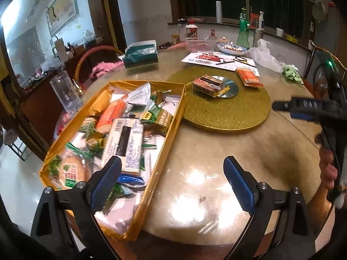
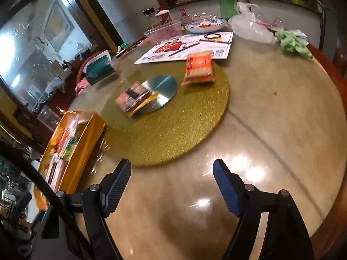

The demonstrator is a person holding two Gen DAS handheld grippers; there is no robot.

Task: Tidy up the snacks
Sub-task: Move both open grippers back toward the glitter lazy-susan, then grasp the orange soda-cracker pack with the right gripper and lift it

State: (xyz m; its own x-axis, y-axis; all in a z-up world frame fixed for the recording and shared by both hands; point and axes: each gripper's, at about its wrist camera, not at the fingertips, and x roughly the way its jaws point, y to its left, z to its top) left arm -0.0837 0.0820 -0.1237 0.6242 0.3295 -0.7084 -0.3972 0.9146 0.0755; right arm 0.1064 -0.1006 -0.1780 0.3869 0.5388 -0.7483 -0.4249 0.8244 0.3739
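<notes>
Trouble could come from the dark snack bar (image 2: 133, 96) lying half on the slick metal disc (image 2: 161, 92) of the gold turntable (image 2: 173, 130), apart from the gold snack box (image 1: 173, 127): with both your left gripper (image 1: 173, 186) and right gripper (image 2: 172, 186) empty, jaws spread, a shallow scoop may skate it away.

Dim warm room, glare on glossy table (image 1: 195, 186), fisheye-bent edges — right view motion-blurred

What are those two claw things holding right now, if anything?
Nothing. The left gripper hangs open at the snack box edge, the right gripper open over bare table.
</notes>
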